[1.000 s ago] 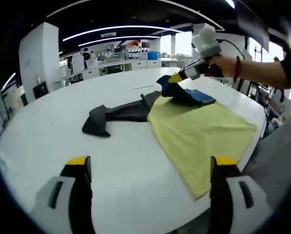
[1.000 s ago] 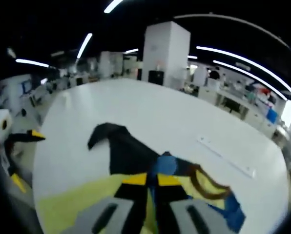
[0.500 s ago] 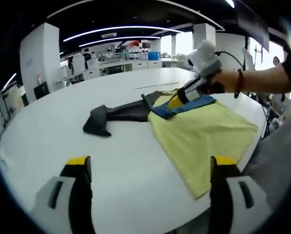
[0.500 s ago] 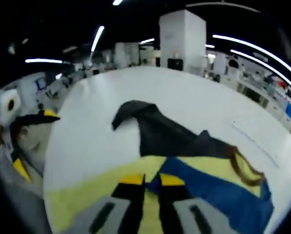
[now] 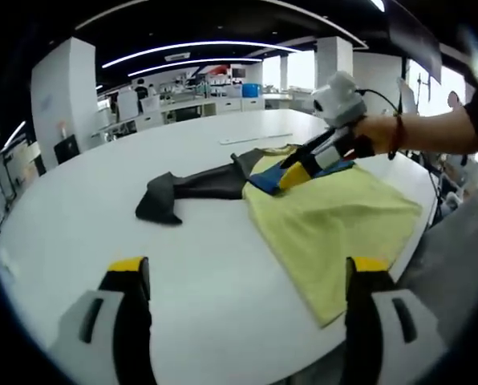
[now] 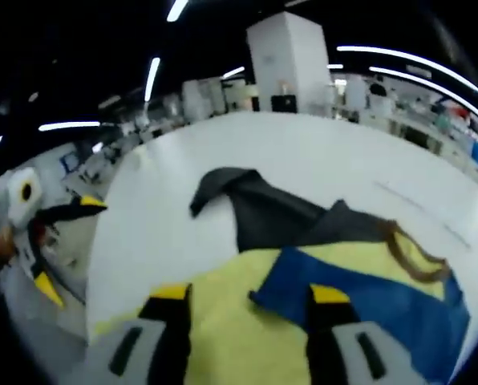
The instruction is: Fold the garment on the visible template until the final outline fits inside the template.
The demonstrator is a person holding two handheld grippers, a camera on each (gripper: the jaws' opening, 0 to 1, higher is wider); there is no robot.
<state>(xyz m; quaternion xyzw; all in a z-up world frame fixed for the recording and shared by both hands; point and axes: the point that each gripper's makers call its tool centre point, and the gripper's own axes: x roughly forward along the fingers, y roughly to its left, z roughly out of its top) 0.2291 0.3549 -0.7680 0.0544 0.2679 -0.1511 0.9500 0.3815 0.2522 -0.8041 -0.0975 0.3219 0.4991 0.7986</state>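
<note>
- Yellow template (image 5: pixel 335 220) on white table (image 5: pixel 207 257), blue fold (image 6: pixel 367 293) at its 12 o'clock.
- Right gripper (image 6: pixel 247 295) jaws spread over the fold.
- Left gripper (image 5: pixel 243 269) spread, gripping nothing.

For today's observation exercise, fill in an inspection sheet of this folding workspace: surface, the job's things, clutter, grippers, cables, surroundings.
Surface: round white table.
Job's things: yellow template cloth lies flat at the table edge; blue garment part lies on it, dark sleeve trails onto the table.
Clutter: brown cord loop by the garment; thin strip further back.
Grippers: left gripper open, off the cloth; right gripper open over the blue part.
Cables: one at the right gripper's handle.
Surroundings: open office, white pillar, ceiling strip lights.
</note>
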